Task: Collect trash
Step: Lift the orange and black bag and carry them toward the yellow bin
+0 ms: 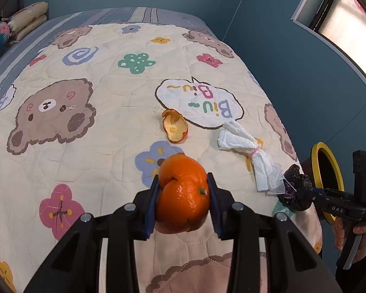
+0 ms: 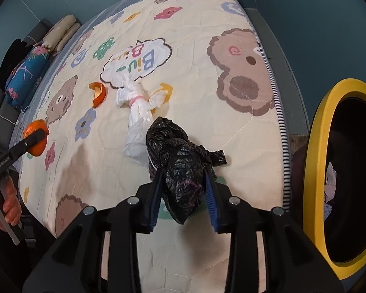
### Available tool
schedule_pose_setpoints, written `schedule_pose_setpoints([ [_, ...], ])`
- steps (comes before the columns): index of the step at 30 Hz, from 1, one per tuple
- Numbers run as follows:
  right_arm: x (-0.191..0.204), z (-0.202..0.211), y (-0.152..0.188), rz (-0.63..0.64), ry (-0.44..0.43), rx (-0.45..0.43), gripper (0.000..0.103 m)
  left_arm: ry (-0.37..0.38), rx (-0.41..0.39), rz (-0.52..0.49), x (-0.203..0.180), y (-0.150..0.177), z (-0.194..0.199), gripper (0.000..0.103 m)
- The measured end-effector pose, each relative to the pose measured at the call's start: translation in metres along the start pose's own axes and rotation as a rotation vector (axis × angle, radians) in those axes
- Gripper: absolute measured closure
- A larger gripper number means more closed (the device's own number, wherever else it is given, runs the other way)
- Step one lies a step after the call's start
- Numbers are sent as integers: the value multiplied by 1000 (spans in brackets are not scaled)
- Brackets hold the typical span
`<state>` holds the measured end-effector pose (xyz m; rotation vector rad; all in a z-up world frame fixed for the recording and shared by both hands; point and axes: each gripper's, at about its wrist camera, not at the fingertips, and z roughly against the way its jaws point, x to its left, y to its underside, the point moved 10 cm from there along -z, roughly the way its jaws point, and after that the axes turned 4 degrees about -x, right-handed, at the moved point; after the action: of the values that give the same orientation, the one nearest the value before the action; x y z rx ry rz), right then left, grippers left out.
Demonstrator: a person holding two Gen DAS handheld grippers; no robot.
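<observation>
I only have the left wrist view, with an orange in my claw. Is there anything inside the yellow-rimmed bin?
Observer: Yes. The right wrist view looks into the bin, and a pale item, maybe tissue, lies low inside it.
Operator: Is the black bag over the opening?
Observer: No. The black bag, gripped in the right claw, hangs over the quilt. The bin mouth is off to its right, beyond the quilt's striped edge.
</observation>
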<state>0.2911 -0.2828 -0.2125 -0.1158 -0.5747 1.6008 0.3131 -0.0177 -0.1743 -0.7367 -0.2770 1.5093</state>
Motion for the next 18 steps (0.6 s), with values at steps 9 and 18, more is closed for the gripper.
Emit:
schedule_pose_setpoints([
  [9, 1, -1, 19, 14, -3, 23, 65, 8, 5, -6, -8, 3, 0, 69],
  [18, 1, 8, 32, 52, 32, 8, 77, 18, 7, -15, -16, 3, -2, 69],
])
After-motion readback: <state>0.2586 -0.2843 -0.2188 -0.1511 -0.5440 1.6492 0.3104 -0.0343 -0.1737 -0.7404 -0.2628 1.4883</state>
